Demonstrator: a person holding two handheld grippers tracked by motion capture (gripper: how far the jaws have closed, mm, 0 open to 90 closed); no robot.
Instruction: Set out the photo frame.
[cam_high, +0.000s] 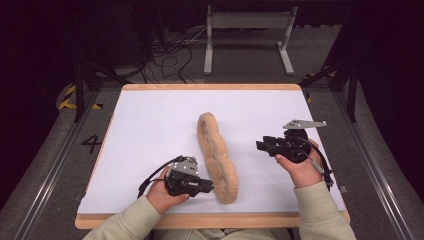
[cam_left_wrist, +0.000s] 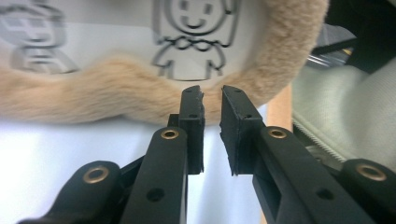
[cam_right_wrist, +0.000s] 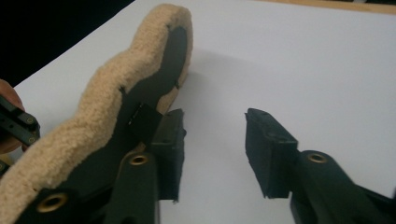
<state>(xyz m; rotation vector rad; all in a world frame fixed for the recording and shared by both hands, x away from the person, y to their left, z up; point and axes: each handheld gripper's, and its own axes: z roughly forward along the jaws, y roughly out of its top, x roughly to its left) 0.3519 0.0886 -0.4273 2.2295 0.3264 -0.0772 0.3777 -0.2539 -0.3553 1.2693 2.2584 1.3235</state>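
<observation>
Because the plush insole (cam_high: 216, 158) lying lengthwise mid-table (cam_high: 150, 125) looks light, soft and floppy, I judge its fuzzy rim the best hold. My left gripper (cam_left_wrist: 212, 100), jaws slightly parted, holds nothing at its near end; my right gripper (cam_right_wrist: 215, 128) gapes empty beside it.

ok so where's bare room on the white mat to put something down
Free: the far strip beyond the fluffy tan pad, and the left side above the left gripper. Crowded: the near middle, where the left gripper meets the pad; the right gripper takes the right edge.
</observation>
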